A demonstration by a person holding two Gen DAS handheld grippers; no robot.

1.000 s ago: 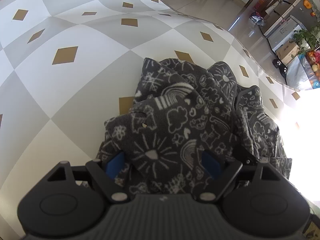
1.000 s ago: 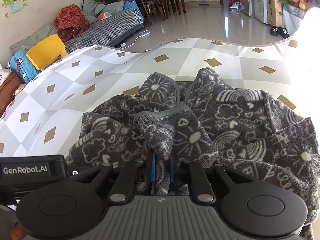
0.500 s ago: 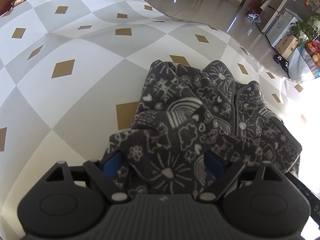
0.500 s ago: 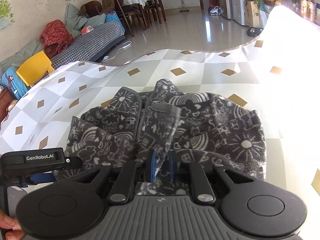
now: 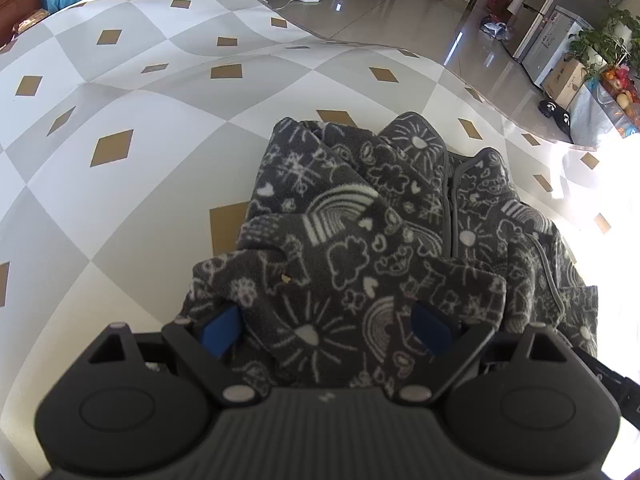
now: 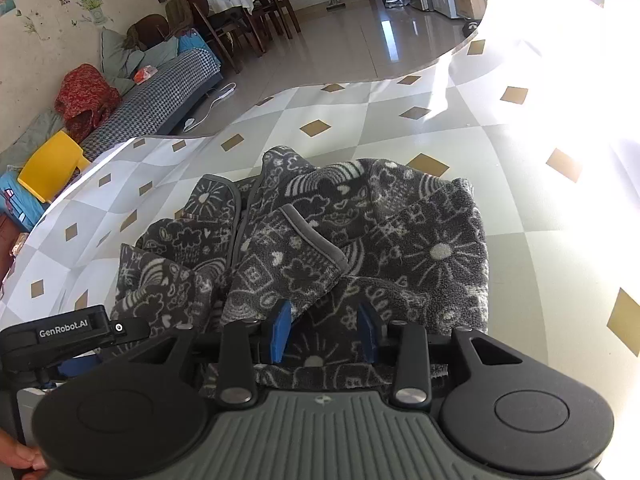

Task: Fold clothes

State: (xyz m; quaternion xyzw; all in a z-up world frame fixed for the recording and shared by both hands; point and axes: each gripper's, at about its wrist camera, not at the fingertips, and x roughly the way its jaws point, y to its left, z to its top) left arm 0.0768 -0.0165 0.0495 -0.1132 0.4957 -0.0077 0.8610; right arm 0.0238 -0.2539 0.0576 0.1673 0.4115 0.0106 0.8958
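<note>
A dark grey fleece garment (image 5: 380,232) with white doodle print lies bunched on the checkered table cover (image 5: 120,100); it also shows in the right wrist view (image 6: 360,232). My left gripper (image 5: 326,328) is open, its blue pads wide apart over the garment's near edge, with fabric lying between them. My right gripper (image 6: 324,334) is open, its pads apart on either side of a fold near the garment's near edge. The left gripper's body (image 6: 68,332) shows at the left of the right wrist view.
The table cover (image 6: 400,120) has grey and white squares with gold diamonds, and strong sunlight washes out its right side. Beyond its far edge are a tiled floor, a sofa (image 6: 160,96), a yellow chair (image 6: 52,164) and dining chairs.
My right gripper has opened and let go of the fold it pinched. Both grippers have pulled back slightly, and the garment has settled lower on the table.
</note>
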